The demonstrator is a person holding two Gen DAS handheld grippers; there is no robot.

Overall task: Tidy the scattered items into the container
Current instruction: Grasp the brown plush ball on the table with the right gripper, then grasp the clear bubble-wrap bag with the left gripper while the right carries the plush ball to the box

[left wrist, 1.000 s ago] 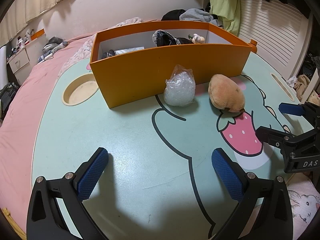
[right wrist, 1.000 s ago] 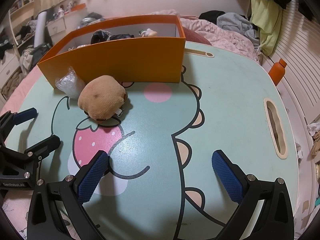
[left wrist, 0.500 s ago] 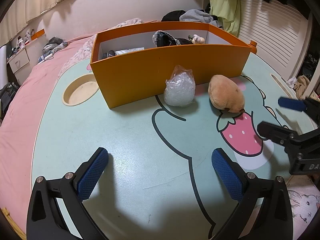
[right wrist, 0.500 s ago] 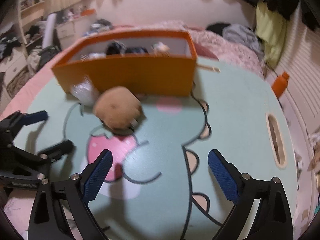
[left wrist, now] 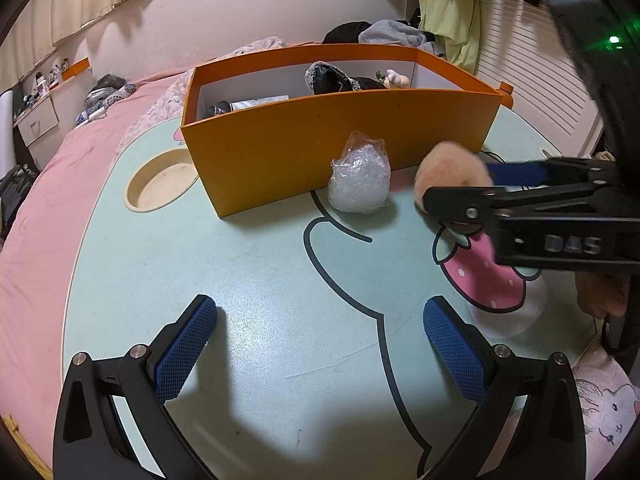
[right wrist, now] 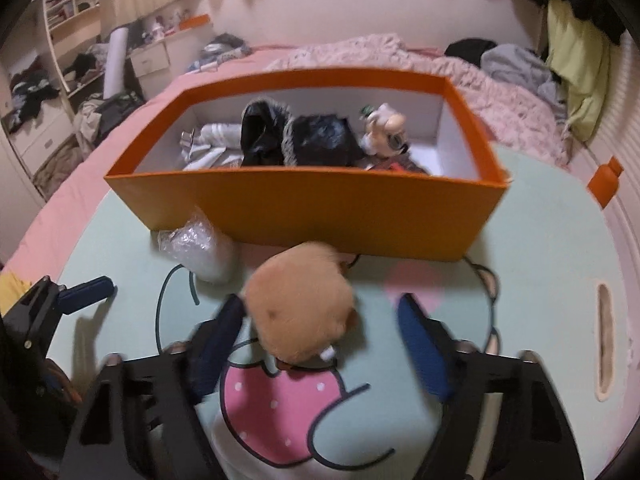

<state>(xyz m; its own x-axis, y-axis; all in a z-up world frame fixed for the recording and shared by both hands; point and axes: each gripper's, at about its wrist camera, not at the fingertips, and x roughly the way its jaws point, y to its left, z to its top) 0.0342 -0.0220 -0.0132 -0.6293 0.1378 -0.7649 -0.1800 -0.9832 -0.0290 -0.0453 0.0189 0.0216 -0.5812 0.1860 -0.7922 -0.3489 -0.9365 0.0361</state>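
Note:
A tan plush toy [right wrist: 300,308] lies on the mint cartoon table [left wrist: 260,272] just in front of the orange box [right wrist: 304,208]. My right gripper [right wrist: 320,302] straddles it and its jaws are closing: the left pad touches the plush, and a gap stays at the right pad. The left wrist view shows that gripper [left wrist: 460,184] reaching around the plush [left wrist: 452,168]. A clear bubble-wrap bundle [left wrist: 360,184] stands against the box wall [left wrist: 340,152]. My left gripper [left wrist: 320,312] hovers open over bare table with nothing between its fingers.
The box holds a black garment [right wrist: 304,140], a small figure [right wrist: 384,128] and white items. A round recess [left wrist: 160,184] and a slot [right wrist: 604,340] cut the tabletop. An orange bottle [right wrist: 606,180] stands past the right edge. A pink bed surrounds the table.
My right gripper has moved forward toward the box until the plush lies between its fingers, and its jaws have narrowed. The left gripper has stayed still and open.

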